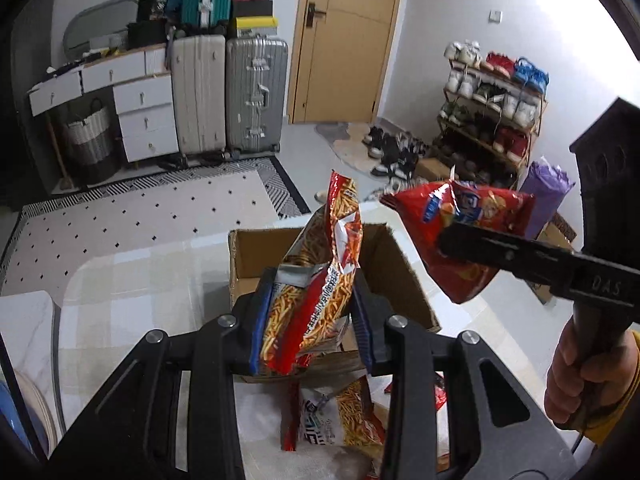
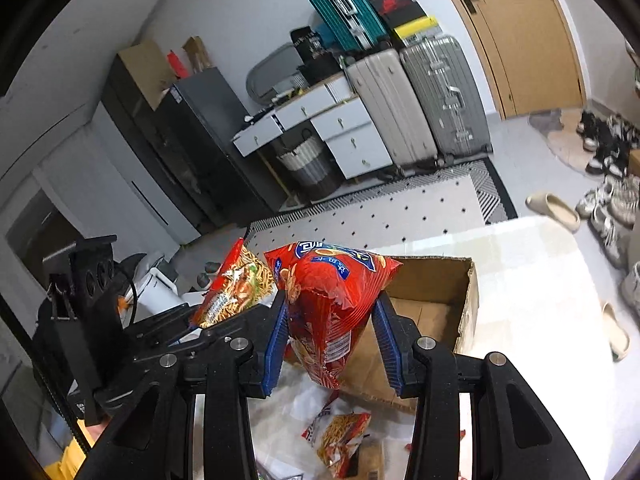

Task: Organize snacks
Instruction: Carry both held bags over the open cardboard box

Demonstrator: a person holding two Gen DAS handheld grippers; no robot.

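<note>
Left gripper [image 1: 308, 320] clamps the noodle-stick packet [image 1: 316, 280], right gripper [image 2: 332, 344] clamps the red chip bag [image 2: 332, 300], both above the cardboard box [image 2: 440, 312] near the table's [image 2: 540, 280] far edge.

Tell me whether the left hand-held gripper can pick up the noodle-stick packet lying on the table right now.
Probably not yet: the left hand-held gripper is already shut on a stick-snack bag, so it must drop that before taking the packet on the table.

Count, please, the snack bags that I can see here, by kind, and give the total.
Noodle-stick bags: 2, one in the left gripper, one lying on the table.
Red chip bags: 1, held in the right gripper.
Total: 3 bags, beside the open cardboard box.
</note>
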